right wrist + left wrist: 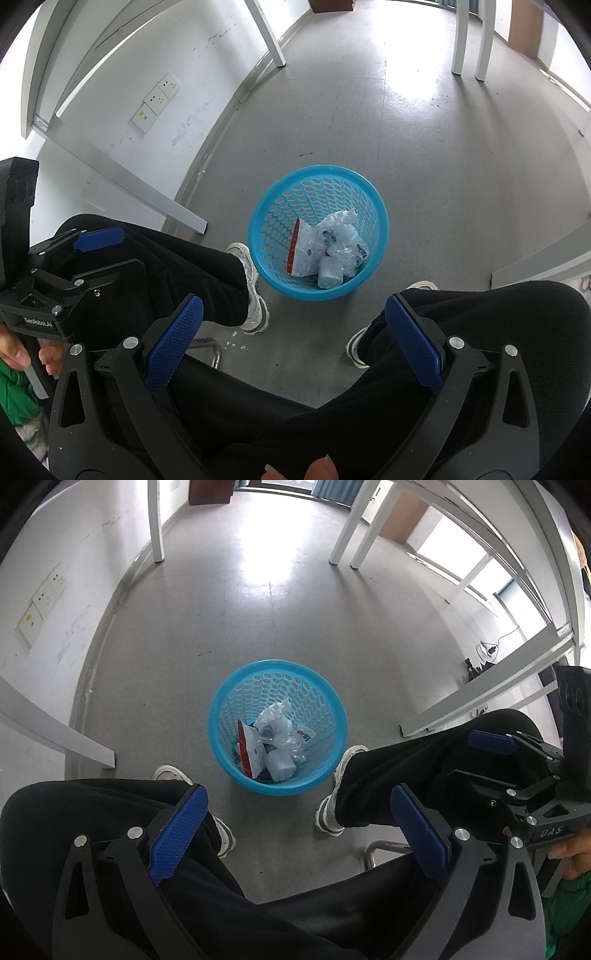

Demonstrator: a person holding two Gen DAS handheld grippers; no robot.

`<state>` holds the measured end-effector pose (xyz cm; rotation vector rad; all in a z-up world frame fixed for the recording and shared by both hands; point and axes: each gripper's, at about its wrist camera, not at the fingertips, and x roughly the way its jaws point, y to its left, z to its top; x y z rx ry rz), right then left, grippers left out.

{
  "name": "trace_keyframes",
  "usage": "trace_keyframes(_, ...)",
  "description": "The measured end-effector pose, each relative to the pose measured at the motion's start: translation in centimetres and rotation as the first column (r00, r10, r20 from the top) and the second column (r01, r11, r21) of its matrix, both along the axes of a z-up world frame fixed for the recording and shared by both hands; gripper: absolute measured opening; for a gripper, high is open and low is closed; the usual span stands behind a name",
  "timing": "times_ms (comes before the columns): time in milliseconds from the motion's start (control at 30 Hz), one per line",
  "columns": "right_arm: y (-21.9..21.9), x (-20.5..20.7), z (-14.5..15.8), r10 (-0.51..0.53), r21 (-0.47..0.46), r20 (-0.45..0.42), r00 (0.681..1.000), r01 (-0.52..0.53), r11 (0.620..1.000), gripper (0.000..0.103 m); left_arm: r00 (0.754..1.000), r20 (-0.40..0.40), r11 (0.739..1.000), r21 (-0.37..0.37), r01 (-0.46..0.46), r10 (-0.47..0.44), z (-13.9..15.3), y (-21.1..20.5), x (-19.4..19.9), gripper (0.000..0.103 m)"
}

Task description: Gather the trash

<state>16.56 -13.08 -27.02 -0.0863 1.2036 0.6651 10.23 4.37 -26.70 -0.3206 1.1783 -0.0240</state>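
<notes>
A round blue perforated basket (280,686) (314,195) stands on the grey floor between a seated person's feet. Inside it lies trash (273,738) (325,247): a white bag with a red edge, crumpled clear plastic, a pale cup-like piece and a printed wrapper. My left gripper (297,797) hangs above the person's lap, open, with nothing between its blue pads. My right gripper (294,306) is likewise open and empty, pointing down at the basket. Each gripper shows at the edge of the other's view, blue pad (491,742) and blue pad (99,238).
The person's legs in black trousers (406,771) and white sneakers (255,302) flank the basket. White table legs (157,524) (461,44) stand further off. A wall with sockets (155,101) is on the left. A metal chair bar (216,352) is under the seat.
</notes>
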Motion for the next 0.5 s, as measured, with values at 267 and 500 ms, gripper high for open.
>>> trace_keyframes(267,0.0,0.05,0.01,0.0,0.0,-0.001,1.0,0.0,1.0,0.094,1.0,-0.004,1.0,-0.011,-0.005,0.005,-0.12,0.26,-0.01,0.097)
trace_keyframes(500,-0.01,0.0,0.01,0.0,0.001,-0.002,1.0,0.0,1.0,0.094,1.0,-0.007,1.0,-0.017,-0.013,0.013,-0.36,0.43,0.02,0.097)
